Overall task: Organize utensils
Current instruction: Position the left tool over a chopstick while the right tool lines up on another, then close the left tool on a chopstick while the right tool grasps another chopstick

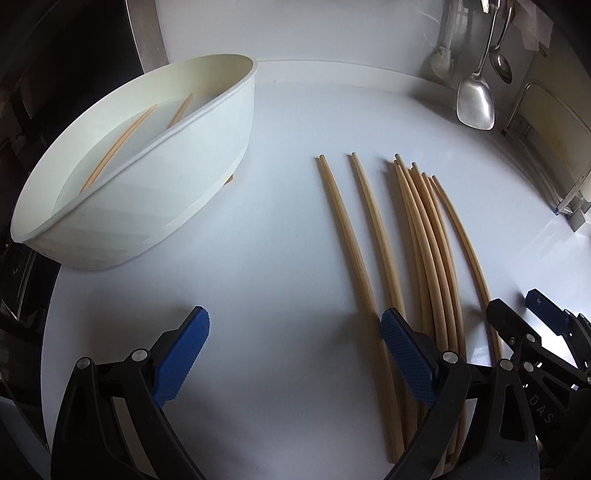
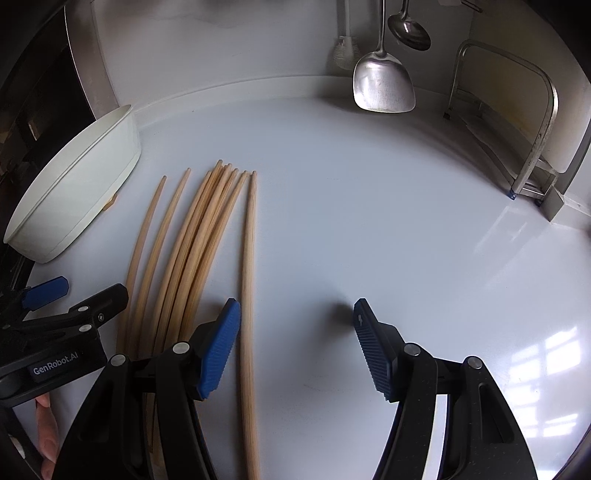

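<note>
Right gripper (image 2: 295, 347) wide, empty, beside lone chopstick (image 2: 248, 295); left gripper (image 1: 295, 358) wide, empty. Center jaws over chopstick, pinch, carry to white container (image 1: 207, 155).

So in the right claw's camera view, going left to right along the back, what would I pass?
White oval container → tips of the wooden chopsticks → white brush hanging on the wall → metal spatula → metal ladle → metal rack.
</note>
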